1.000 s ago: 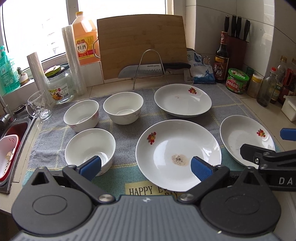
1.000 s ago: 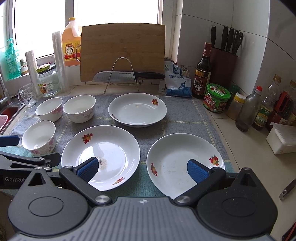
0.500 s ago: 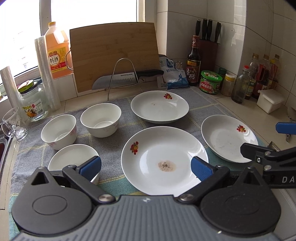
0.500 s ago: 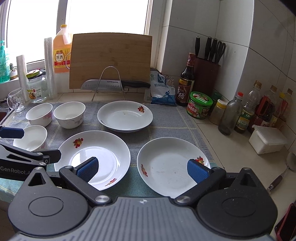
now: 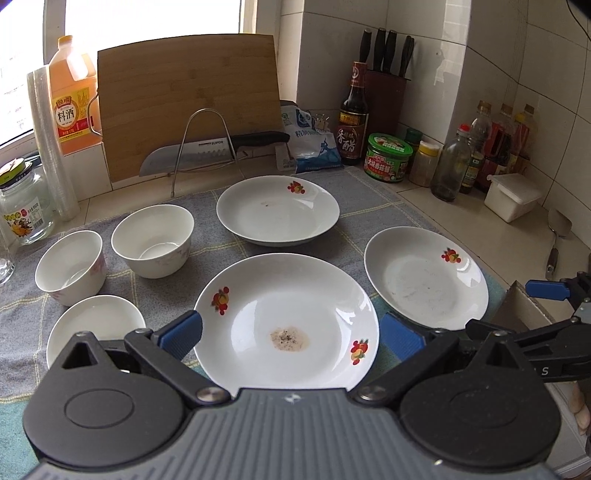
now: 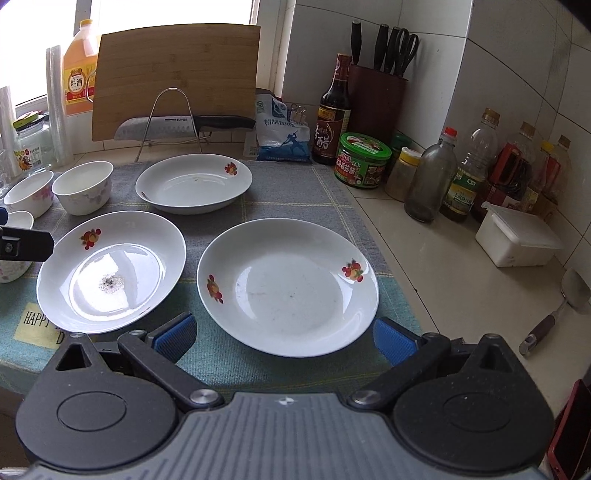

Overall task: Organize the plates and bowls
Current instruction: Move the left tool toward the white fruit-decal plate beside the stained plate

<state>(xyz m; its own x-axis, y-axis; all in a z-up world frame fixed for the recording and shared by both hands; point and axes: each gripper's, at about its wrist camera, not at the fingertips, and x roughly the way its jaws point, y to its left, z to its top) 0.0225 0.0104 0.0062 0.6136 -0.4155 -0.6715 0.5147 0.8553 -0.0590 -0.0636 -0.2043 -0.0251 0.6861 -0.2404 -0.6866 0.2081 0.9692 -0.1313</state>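
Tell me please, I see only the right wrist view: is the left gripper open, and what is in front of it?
Observer: It is open. The left gripper has its fingers on either side of the stained plate, at its near rim.
Operator: My view cuts the bowls at the left. How many are there?
Observer: Three, none stacked: the back-left bowl, the back-right bowl and the nearest bowl.
Operator: Is the nearest bowl empty?
Observer: What shows of its inside looks empty; the left gripper's body hides its near part.

White tiled walls, bright window, countertop
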